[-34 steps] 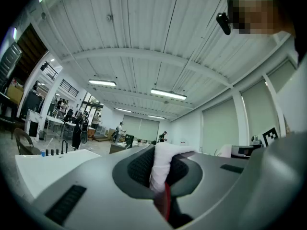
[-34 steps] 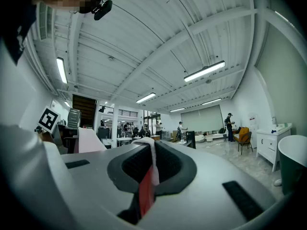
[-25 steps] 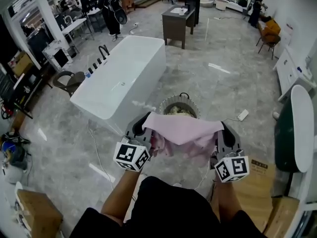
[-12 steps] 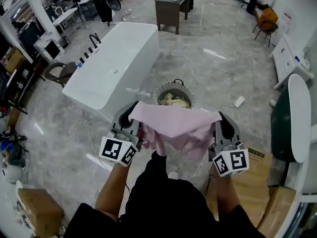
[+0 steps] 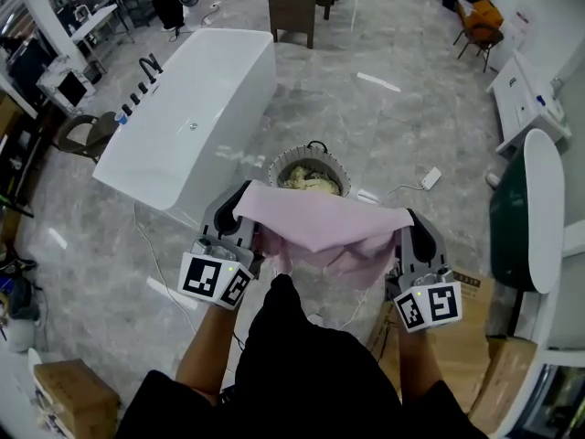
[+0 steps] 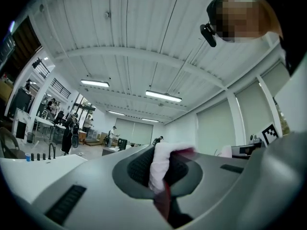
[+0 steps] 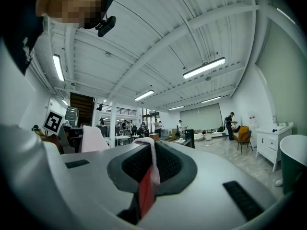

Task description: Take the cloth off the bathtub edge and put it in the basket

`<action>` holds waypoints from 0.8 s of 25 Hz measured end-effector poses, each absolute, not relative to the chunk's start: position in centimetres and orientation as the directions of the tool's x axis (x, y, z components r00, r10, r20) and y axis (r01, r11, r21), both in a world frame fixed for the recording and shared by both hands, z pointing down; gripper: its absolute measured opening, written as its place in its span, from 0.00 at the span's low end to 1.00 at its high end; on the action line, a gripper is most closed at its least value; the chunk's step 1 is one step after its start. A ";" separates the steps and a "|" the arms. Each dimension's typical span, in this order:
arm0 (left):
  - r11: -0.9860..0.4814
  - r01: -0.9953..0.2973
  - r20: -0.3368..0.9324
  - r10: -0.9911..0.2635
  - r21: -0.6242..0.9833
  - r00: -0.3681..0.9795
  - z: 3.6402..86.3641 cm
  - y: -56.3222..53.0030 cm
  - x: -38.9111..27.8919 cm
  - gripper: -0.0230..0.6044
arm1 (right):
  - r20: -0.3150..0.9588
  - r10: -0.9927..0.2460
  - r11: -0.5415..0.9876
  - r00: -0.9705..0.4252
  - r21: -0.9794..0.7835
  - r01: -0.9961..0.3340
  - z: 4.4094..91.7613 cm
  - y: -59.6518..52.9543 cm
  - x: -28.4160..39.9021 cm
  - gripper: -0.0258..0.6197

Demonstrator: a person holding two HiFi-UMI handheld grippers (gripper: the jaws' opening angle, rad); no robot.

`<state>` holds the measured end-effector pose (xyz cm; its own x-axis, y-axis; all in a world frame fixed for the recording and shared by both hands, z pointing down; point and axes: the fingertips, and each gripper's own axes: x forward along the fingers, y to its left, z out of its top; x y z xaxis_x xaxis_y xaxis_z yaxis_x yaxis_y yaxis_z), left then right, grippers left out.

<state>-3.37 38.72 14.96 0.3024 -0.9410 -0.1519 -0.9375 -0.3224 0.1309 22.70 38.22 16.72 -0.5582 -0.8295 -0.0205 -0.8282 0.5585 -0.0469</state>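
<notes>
My left tool (image 5: pixel 241 207) and right tool (image 5: pixel 411 229) each pinch a corner of the soft pink cloth (image 5: pixel 320 231), stretched between them (clear of the white bathtub (image 5: pixel 192 117), far left). I've stepped closer, so it now overlaps the near rim of the round grey basket (image 5: pixel 277 169), about ready to drop in.

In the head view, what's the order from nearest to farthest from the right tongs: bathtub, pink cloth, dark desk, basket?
1. Pink cloth, clamped in the right tongs.
2. Basket, ahead, slightly left.
3. Bathtub, farther left.
4. Dark desk, far back.
</notes>
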 end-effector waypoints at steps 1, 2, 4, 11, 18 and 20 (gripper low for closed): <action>-0.330 -0.934 -0.150 -0.939 0.137 0.309 15.0 37.6 -3.5 0.08 | -0.015 -0.831 0.556 -0.556 -0.049 -0.830 16.8 37.3 22.3 0.09; -0.335 -0.931 -0.149 -0.938 0.146 0.314 15.0 36.6 -3.7 0.08 | -0.010 -0.832 0.555 -0.555 -0.050 -0.831 16.9 36.4 21.9 0.09; -0.346 -0.921 -0.158 -0.934 0.177 0.320 14.6 34.6 -4.2 0.08 | -0.005 -0.834 0.552 -0.552 -0.048 -0.833 16.9 34.4 21.1 0.09; -0.397 -0.897 -0.182 -0.913 0.196 0.364 12.7 27.3 -6.1 0.08 | -0.028 -0.858 0.513 -0.513 -0.105 -0.852 15.3 27.0 19.3 0.09; -0.456 -0.867 -0.212 -0.884 0.199 0.416 11.3 20.4 -7.1 0.08 | -0.073 -0.862 0.506 -0.501 -0.123 -0.854 12.8 20.2 16.1 0.09; -0.474 -0.855 -0.212 -0.876 0.208 0.434 11.4 18.4 -7.3 0.08 | -0.081 -0.866 0.501 -0.494 -0.116 -0.858 12.4 18.3 15.1 0.09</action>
<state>-7.32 18.38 11.44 0.4342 -0.8756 -0.2116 -0.8555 -0.4744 0.2075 15.13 18.26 12.37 -0.4942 -0.8656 -0.0807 -0.8579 0.5006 -0.1159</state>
